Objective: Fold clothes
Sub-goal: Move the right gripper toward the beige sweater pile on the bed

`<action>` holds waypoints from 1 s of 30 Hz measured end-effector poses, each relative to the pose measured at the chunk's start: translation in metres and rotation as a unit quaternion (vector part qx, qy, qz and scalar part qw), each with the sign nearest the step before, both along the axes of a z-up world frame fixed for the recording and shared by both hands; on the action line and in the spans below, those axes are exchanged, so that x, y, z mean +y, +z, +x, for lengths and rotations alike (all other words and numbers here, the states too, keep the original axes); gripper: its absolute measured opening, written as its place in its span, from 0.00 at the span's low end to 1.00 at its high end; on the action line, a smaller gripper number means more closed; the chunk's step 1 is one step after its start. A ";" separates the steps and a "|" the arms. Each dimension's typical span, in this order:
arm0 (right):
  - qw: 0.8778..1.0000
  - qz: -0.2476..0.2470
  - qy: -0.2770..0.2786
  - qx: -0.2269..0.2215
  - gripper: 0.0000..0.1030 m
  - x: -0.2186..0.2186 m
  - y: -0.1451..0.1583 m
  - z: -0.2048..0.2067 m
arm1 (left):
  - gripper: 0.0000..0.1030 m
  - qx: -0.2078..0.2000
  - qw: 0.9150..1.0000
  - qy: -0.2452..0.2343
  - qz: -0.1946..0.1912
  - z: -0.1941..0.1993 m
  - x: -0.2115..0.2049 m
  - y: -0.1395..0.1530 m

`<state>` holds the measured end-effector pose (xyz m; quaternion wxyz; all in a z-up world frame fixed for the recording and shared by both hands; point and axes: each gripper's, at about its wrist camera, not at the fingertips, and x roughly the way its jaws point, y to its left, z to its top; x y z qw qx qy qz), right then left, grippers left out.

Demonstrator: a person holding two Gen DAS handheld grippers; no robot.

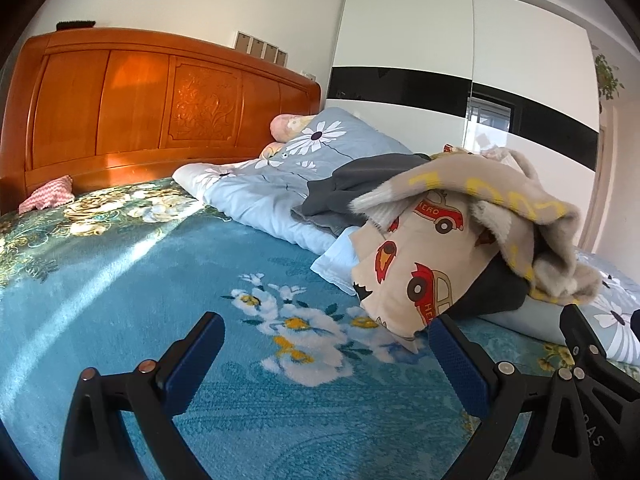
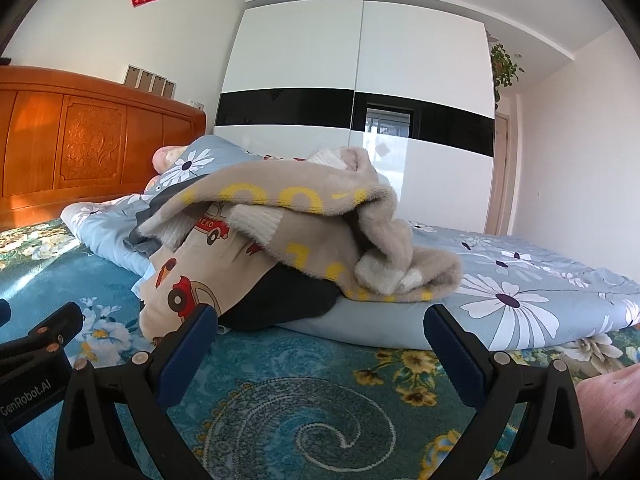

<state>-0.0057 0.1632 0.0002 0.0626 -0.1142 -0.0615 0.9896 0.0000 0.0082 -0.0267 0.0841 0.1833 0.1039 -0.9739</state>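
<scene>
Beige clothes pile (image 2: 280,240) on floral quilt (image 2: 520,280), wardrobe (image 2: 360,80) behind, both grippers' fingers (image 1: 460,364) apart, empty.

Crumpled clothes pile (image 2: 304,232) on bed

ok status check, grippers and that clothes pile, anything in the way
Left gripper open, empty. Right gripper open, empty, low over the blue floral blanket. Clothes pile unfolded, heaped on the daisy quilt. Nothing between grippers and pile.

The blanket (image 1: 120,280) is blue with white and yellow flowers. The quilt (image 2: 520,280) is light blue with white daisies. One cloth (image 1: 416,264) is tan with red cars, and the fuzzy top (image 2: 320,200) is beige with yellow marks.
</scene>
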 end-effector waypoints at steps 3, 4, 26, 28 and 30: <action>1.000 -0.002 0.001 -0.001 1.00 0.000 0.000 0.000 | 1.00 0.000 1.000 0.000 0.002 0.001 0.000 0.000; 1.000 -0.003 0.002 -0.001 1.00 0.001 0.000 0.000 | 1.00 0.000 1.000 0.001 0.001 0.001 0.000 0.000; 1.000 -0.006 0.004 -0.005 1.00 0.003 0.000 -0.001 | 1.00 -0.012 1.000 -0.003 -0.018 -0.001 0.007 -0.002; 1.000 -0.007 0.005 -0.002 1.00 0.003 0.000 0.000 | 1.00 -0.013 1.000 -0.003 -0.017 -0.002 0.007 -0.002; 1.000 -0.012 0.005 -0.006 1.00 0.004 0.000 -0.002 | 1.00 -0.017 1.000 -0.004 -0.013 -0.003 0.006 -0.003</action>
